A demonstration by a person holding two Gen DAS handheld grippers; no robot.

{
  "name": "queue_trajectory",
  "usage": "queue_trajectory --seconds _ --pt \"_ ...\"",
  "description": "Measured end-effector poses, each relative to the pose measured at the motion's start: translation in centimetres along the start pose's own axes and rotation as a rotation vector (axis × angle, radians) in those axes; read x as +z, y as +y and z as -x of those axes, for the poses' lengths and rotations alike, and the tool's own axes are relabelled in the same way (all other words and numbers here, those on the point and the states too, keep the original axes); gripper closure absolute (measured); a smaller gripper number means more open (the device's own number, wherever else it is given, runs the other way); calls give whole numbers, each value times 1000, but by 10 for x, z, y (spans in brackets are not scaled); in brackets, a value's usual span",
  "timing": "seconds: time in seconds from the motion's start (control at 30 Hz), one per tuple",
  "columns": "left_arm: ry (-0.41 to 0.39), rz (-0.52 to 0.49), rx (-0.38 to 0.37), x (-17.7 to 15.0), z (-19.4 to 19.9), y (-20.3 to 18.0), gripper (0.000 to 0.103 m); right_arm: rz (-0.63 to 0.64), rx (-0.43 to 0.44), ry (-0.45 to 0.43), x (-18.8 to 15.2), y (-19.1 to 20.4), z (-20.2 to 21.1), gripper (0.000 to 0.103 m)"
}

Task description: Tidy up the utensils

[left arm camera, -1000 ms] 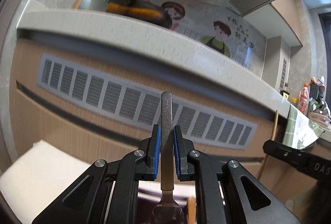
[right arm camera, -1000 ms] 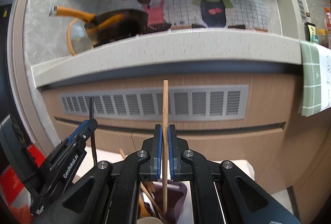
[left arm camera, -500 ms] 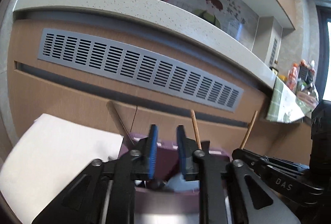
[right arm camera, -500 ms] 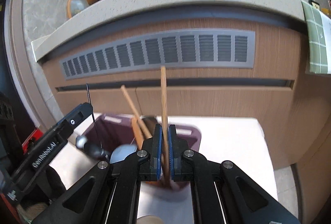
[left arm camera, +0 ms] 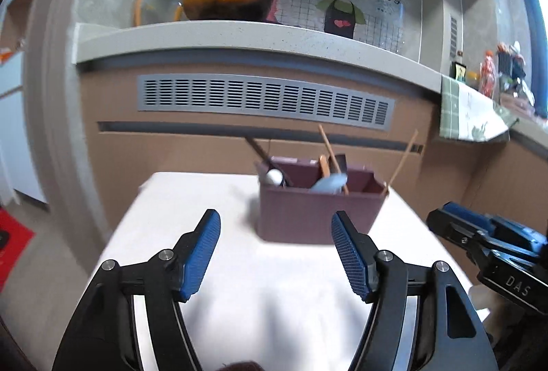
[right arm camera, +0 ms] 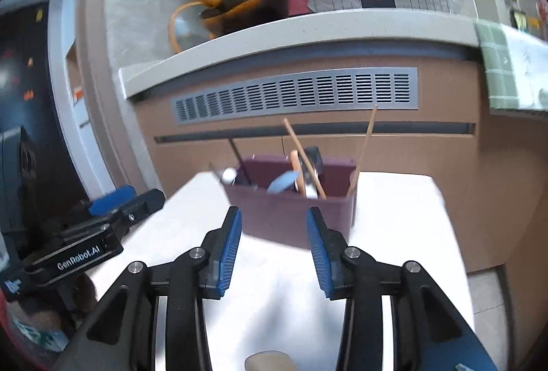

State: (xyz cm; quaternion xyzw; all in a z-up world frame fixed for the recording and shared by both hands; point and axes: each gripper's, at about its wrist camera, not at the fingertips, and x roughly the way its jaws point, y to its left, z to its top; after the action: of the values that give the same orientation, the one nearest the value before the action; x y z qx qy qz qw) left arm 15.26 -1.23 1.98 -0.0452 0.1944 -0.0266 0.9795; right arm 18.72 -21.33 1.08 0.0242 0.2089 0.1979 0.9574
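Both views are smeared by motion, so the contents of the maroon utensil holder point(left arm camera: 316, 215) are hard to sort out: its far wall and the lower ends of everything in it are hidden by its front wall. Standing above the rim are three wooden chopsticks point(right arm camera: 364, 145), a dark-handled utensil point(left arm camera: 260, 150) leaning left, a pale blue spoon bowl point(left arm camera: 330, 182) and a white rounded end point(left arm camera: 274, 176); an orange handle point(right arm camera: 297, 170) also shows, its type unclear. The holder is a rectangular box with inner dividers; how many compartments cannot be told. It stands on the white table point(left arm camera: 239, 268) straight ahead of both tongs, clear of their tips. The left gripper point(left arm camera: 275, 254) has just been opening and stands spread wide with nothing between its blue pads. The right gripper point(right arm camera: 273, 249) has likewise just been opening, spread and empty. Each gripper is cut off at the edge of the other's view
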Motion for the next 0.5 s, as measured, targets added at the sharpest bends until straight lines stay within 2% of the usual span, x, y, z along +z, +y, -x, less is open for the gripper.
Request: queue_trajectory --seconds 0.1,0.2,0.37,0.5 --pt "4 -26 41 -14 22 -4 35 34 -45 -13 -18 18 26 66" --pt "23 -27 37 -25 35 -6 35 23 -82 -1 -30 22 38 66" --pt "36 -52 50 -32 44 -10 35 -15 -165 20 -49 15 51 66" --pt "46 -62 48 -33 42 -12 35 17 -203 6 -53 16 58 66"
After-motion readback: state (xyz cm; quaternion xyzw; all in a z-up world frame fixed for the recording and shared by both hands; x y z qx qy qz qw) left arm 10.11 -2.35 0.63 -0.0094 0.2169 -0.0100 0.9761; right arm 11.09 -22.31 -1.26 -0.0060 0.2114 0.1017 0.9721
